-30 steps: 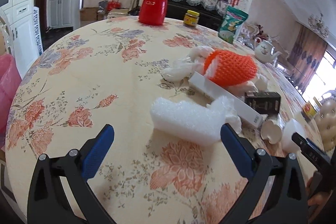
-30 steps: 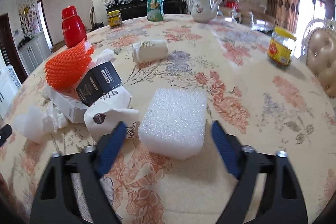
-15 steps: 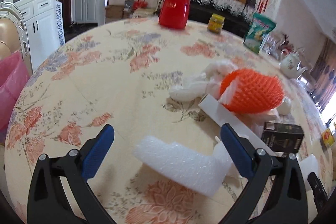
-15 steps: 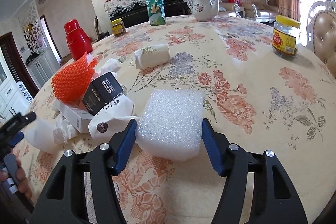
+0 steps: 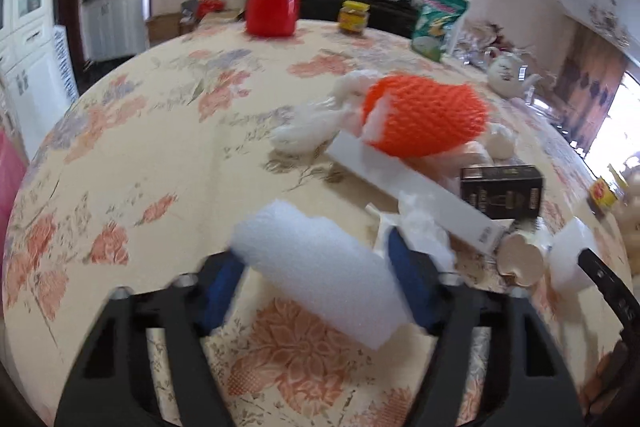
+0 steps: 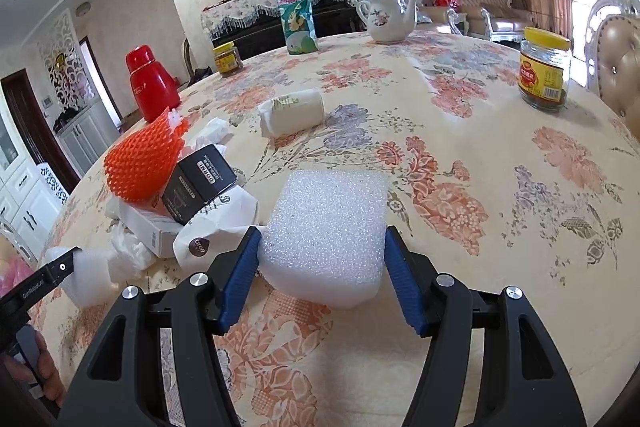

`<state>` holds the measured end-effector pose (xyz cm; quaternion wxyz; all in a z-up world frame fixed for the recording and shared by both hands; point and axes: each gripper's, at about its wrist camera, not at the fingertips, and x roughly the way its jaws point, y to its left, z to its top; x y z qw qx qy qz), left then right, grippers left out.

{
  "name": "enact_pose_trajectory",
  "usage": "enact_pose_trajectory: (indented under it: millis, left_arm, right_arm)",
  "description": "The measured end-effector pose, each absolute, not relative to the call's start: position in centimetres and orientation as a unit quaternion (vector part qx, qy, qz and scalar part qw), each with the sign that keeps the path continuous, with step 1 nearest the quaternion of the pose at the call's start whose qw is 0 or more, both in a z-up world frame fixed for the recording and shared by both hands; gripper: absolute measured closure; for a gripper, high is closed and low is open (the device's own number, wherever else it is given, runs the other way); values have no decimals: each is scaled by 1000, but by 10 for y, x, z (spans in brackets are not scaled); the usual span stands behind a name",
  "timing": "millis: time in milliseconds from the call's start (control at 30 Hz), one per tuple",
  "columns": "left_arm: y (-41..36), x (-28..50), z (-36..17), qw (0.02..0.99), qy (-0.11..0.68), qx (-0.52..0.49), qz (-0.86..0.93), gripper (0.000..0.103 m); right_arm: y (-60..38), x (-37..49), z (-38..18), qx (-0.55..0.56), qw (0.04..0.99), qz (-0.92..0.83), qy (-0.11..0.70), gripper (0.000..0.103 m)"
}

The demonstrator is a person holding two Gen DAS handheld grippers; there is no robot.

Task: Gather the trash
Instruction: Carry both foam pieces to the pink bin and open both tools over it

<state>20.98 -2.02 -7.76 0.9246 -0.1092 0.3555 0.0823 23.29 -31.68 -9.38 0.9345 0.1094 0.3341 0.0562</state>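
Note:
A white foam roll (image 5: 320, 267) lies across my left gripper (image 5: 314, 283), whose jaws are closing on it, with both blue pads touching its ends. My right gripper (image 6: 322, 267) is shut on a white foam block (image 6: 328, 227) that rests on the floral table (image 6: 480, 147). Between the two grippers lies a heap of trash: an orange foam net (image 5: 428, 119), a long white box (image 5: 412, 187), a black box (image 5: 500, 191), crumpled tissue (image 5: 308, 131) and a white paper bag (image 6: 220, 223). Farther back lies a rolled white wrapper (image 6: 292, 111).
A red flask (image 5: 274, 3), a small jar (image 5: 352, 17), a green snack bag (image 5: 438, 23) and a teapot (image 6: 390, 17) stand along the table's far side. A yellow-lidded jar (image 6: 544, 71) stands at the right, near a chair (image 6: 620, 59). A pink bag (image 5: 10, 179) hangs beyond the left edge.
My left gripper has moved in over the foam roll and its jaws have narrowed onto it. The right jaws closed onto the foam block a second ago and have held since.

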Motion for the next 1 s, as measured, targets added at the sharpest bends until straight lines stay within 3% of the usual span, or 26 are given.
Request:
enact_pose_trajectory:
  millis: [167,1000]
  left_arm:
    - [-24,195,-61,941,323,-92,41,51]
    - [39,87,-22,965,251,-58,46,51]
  right_arm:
    - [-313,225,-88,97,943,50,316,43]
    - [-176,133,-19,26,954,179,238,43]
